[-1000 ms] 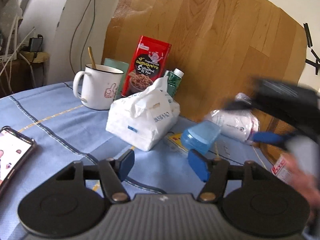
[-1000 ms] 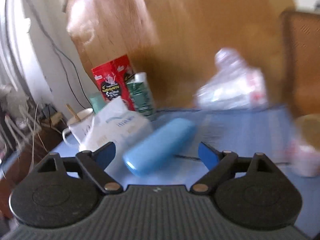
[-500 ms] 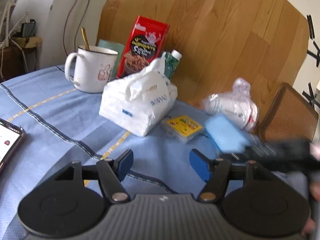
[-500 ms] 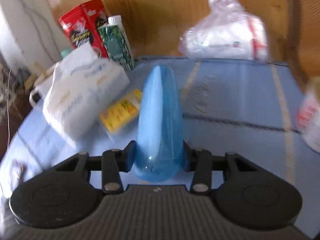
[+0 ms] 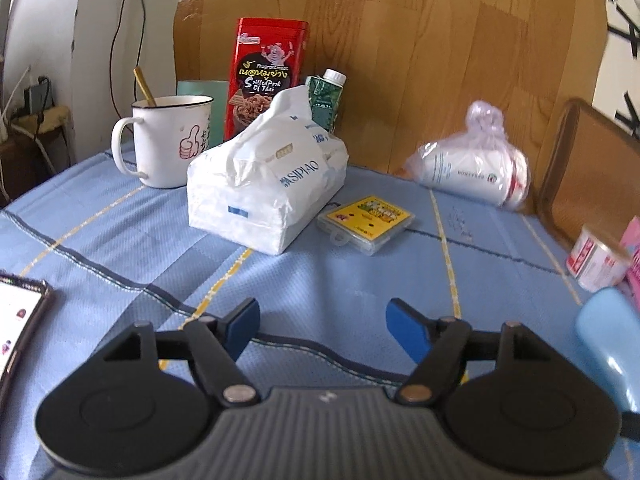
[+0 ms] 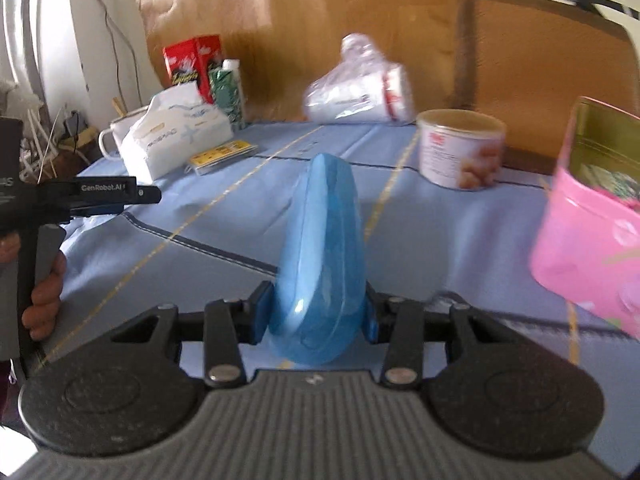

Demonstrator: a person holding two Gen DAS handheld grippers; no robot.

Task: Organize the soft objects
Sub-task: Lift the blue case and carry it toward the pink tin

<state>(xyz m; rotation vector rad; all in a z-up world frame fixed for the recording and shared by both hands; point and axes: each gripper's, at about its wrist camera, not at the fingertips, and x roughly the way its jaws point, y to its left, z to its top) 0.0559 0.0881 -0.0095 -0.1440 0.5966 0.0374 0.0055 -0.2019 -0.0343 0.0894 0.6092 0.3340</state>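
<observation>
My right gripper (image 6: 316,316) is shut on a long blue case (image 6: 320,256) and holds it above the blue tablecloth, its tip pointing away from me. The case also shows at the right edge of the left wrist view (image 5: 608,344). My left gripper (image 5: 322,324) is open and empty, low over the cloth. A white soft tissue pack (image 5: 268,188) lies ahead of it, also seen in the right wrist view (image 6: 176,140). A tied plastic bag with a white roll (image 5: 472,168) lies at the back right (image 6: 360,88).
A white mug (image 5: 168,144), red snack box (image 5: 268,68) and green carton (image 5: 326,96) stand at the back. A yellow card box (image 5: 368,222) lies mid-table. A phone (image 5: 20,320) lies at left. A tin (image 6: 460,148) and pink pouch (image 6: 592,232) stand right. A chair (image 6: 544,68) is behind.
My right gripper closed on the blue case, lifted it and carried it right and toward me. My left gripper stayed open and shifted slightly.
</observation>
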